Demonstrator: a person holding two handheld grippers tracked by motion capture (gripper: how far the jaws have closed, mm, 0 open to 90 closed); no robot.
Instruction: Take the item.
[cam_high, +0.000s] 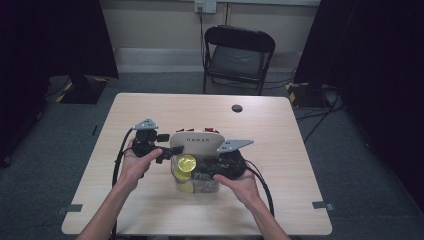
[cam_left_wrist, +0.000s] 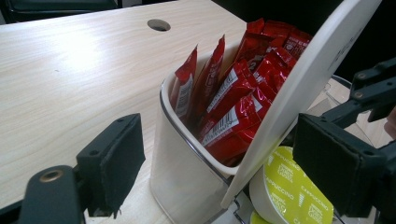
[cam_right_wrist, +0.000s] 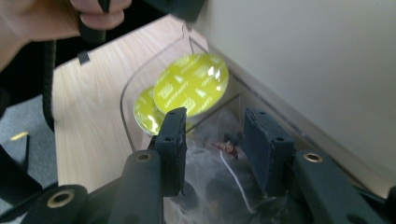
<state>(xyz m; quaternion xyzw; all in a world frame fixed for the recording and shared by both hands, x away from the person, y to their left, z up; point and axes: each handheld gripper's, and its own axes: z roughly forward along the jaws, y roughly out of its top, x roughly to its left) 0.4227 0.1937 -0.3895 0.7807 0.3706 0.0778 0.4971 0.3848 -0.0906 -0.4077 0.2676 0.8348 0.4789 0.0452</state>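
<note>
While we hold the white lid (cam_left_wrist: 303, 88) tilted up with the left tongs (cam_high: 167, 152), spread either side of its edge, the right tongs (cam_right_wrist: 212, 144) reach into the clear box (cam_right_wrist: 128, 93) on the table (cam_high: 150, 107), spread over a clear bag (cam_right_wrist: 210, 177) beside two yellow capsules (cam_right_wrist: 191, 84); whether they pinch it we cannot tell

Bare forearms, black left gripper (cam_high: 159, 150), right gripper (cam_high: 212, 167), grey triangular plates, black cables
</note>
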